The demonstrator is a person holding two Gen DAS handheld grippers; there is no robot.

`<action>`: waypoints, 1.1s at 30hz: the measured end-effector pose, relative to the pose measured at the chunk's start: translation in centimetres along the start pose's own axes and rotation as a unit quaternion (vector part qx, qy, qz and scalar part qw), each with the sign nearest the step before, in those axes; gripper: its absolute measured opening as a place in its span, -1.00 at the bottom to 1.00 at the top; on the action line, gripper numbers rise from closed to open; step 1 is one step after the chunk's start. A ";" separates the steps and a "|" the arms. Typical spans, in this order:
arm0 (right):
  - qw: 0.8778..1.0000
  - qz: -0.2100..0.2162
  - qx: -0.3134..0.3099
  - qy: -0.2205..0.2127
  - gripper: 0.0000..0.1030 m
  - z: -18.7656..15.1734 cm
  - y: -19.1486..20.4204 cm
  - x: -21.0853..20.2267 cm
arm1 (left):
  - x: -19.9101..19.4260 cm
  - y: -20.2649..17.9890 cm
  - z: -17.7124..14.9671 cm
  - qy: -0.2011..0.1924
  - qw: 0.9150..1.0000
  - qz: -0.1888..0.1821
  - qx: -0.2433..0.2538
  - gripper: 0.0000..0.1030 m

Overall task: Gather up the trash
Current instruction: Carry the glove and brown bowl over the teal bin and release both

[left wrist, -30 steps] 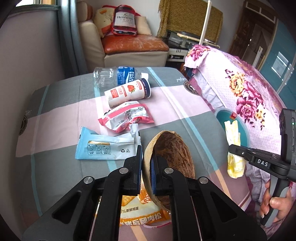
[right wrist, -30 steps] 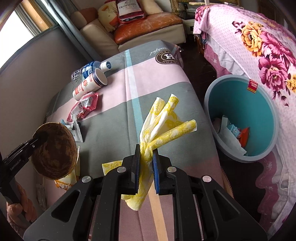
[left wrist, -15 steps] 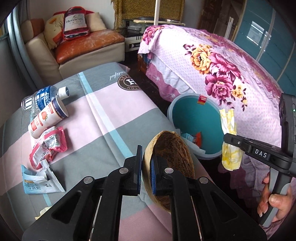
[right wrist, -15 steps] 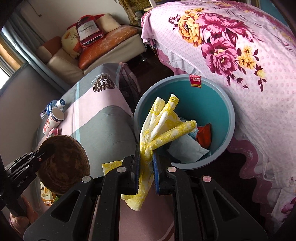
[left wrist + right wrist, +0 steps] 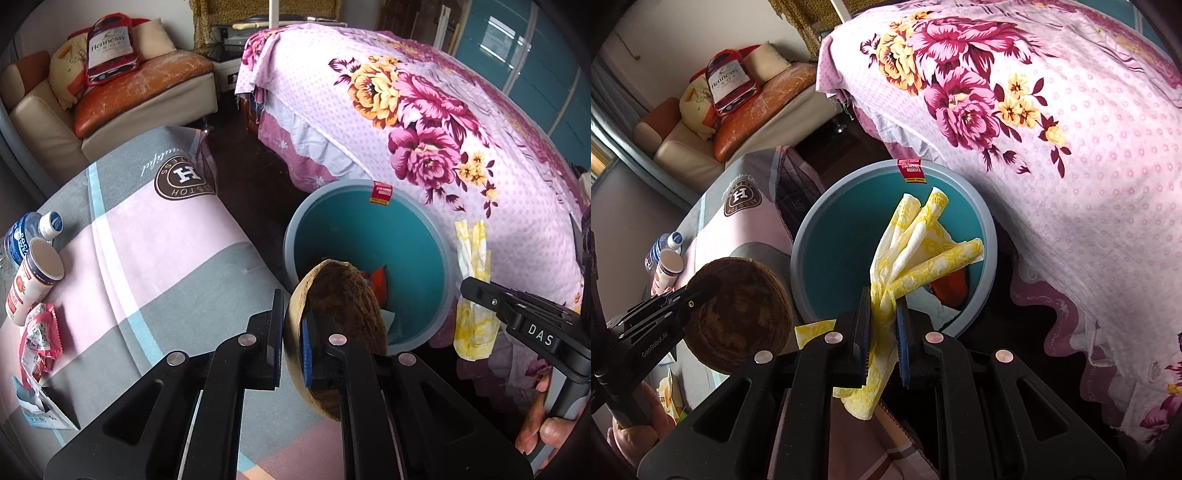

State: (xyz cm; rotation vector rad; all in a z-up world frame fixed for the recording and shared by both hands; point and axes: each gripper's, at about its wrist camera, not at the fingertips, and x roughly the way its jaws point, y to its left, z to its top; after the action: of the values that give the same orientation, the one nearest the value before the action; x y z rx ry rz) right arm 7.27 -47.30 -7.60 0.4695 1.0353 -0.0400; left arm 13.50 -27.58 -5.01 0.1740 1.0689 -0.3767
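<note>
My left gripper [image 5: 293, 317] is shut on the rim of a brown coconut shell half [image 5: 343, 314], held at the near edge of the teal trash bin [image 5: 354, 229]. My right gripper [image 5: 882, 306] is shut on a yellow-and-white crumpled napkin [image 5: 916, 240], held above the bin [image 5: 831, 236]. The shell also shows in the right wrist view [image 5: 735, 314], left of the bin. The napkin also shows in the left wrist view [image 5: 471, 254], at the bin's right rim. Some trash lies in the bin's bottom.
On the table's striped cloth [image 5: 155, 236] lie a yogurt cup [image 5: 33, 277], a water bottle [image 5: 26, 232], a pink wrapper [image 5: 37, 339] and a blue-white packet [image 5: 40, 410]. A floral-covered bed [image 5: 424, 110] stands behind the bin. A sofa [image 5: 129, 88] is at the back.
Both grippers have swung right, away from the table and towards the bin. The shell and the napkin now hang at or over the bin instead of over the cloth.
</note>
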 end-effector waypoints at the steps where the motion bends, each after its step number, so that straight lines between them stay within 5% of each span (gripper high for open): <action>1: 1.000 -0.002 0.001 0.000 -0.77 0.1 -0.2 0.1 | 0.3 -0.2 0.1 0.002 1.000 0.001 0.002 -0.83; 22: 0.999 -0.017 0.021 0.025 -0.75 0.2 -2.2 2.4 | 5.4 -3.1 -0.2 0.053 0.998 -0.010 0.032 -0.61; 25: 0.999 -0.017 0.020 0.028 -0.74 0.2 -2.1 2.6 | 5.1 -2.7 -0.5 0.054 0.998 -0.014 0.024 -0.31; 30: 0.999 -0.021 0.017 0.034 -0.72 0.0 -1.8 2.8 | 3.3 -1.8 -0.9 0.040 0.999 -0.024 0.005 0.64; 33: 0.999 -0.025 0.014 0.038 -0.72 0.1 -1.5 3.0 | 2.4 -0.9 -1.3 0.035 0.999 -0.027 -0.005 0.75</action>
State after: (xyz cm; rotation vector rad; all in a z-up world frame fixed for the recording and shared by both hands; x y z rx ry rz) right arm 8.56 -48.17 -10.65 0.4723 1.1228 -0.0817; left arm 13.13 -28.57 -7.68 0.1513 1.1461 -0.4162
